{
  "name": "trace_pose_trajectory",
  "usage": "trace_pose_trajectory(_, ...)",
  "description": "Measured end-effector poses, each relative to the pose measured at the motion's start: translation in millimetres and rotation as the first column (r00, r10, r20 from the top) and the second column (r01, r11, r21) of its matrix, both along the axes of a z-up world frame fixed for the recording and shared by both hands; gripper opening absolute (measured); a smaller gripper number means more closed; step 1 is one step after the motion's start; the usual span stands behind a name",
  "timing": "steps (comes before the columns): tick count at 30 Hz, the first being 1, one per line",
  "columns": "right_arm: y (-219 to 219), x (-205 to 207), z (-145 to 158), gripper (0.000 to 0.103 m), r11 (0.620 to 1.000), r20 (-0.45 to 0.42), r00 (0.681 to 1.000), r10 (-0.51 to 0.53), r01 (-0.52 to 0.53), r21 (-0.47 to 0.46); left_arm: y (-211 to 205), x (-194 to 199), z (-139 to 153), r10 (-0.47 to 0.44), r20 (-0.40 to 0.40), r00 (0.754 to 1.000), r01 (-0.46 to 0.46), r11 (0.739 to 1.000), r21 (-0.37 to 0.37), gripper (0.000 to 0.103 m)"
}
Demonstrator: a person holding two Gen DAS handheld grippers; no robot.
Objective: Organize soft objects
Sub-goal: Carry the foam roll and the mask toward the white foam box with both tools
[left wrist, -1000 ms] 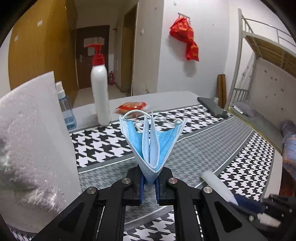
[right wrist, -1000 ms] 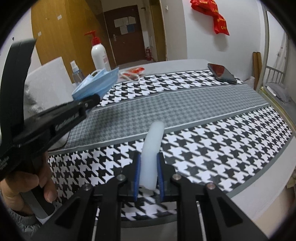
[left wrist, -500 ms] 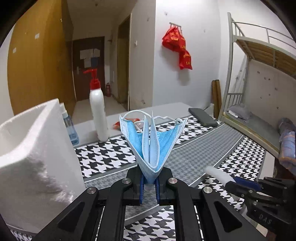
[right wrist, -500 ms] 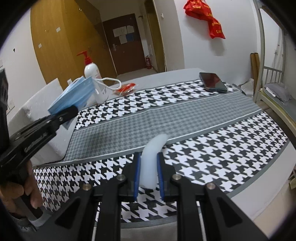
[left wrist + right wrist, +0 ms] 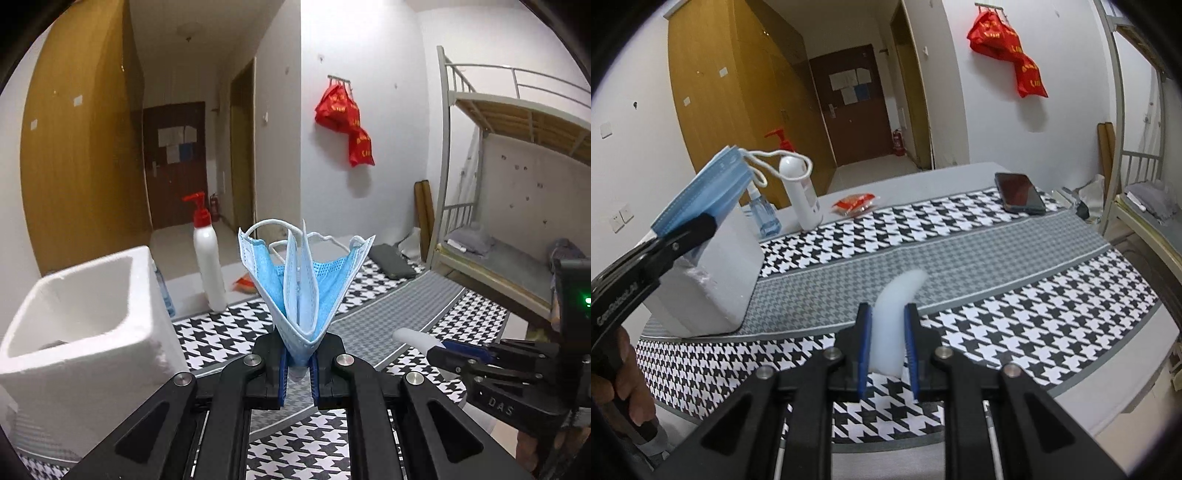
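Observation:
My left gripper is shut on a folded bunch of blue face masks and holds it high above the table, to the right of the open white foam box. In the right wrist view the masks hang above the box. My right gripper is shut on a white foam piece that curves up and to the right, above the houndstooth cloth. That foam piece also shows low at the right of the left wrist view.
A white pump bottle with a red top, a small blue spray bottle, a red packet and a black phone lie at the far side of the table. A bunk bed stands on the right.
Both grippers have risen well above the table with their loads. The foam box now shows from above, with its open inside in the left wrist view.

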State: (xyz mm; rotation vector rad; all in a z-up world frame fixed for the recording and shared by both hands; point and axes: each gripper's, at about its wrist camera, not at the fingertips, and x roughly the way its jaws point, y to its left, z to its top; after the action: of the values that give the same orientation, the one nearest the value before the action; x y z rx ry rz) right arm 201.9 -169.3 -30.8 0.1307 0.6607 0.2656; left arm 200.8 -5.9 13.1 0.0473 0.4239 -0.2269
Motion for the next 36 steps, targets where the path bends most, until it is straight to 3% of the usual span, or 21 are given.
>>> trace_pose_trajectory(6, 1.5, -9.4, 13.7, 0.021, 1.0, 0.038, 0.999, 0.017, -0.017, 0.001, 4.6, -19.4, 9.4, 0.03, 0.054, 0.998, -0.032, 0.999, 0.03, 0.01)
trace_pose_trajectory(36, 44.0, -37.1, 63.3, 0.021, 0.991, 0.203, 0.971, 0.129, -0.123, -0.044, 58.6, -80.1, 30.1, 0.195, 0.162, 0.967, -0.198, 0.98, 0.004, 0.01)
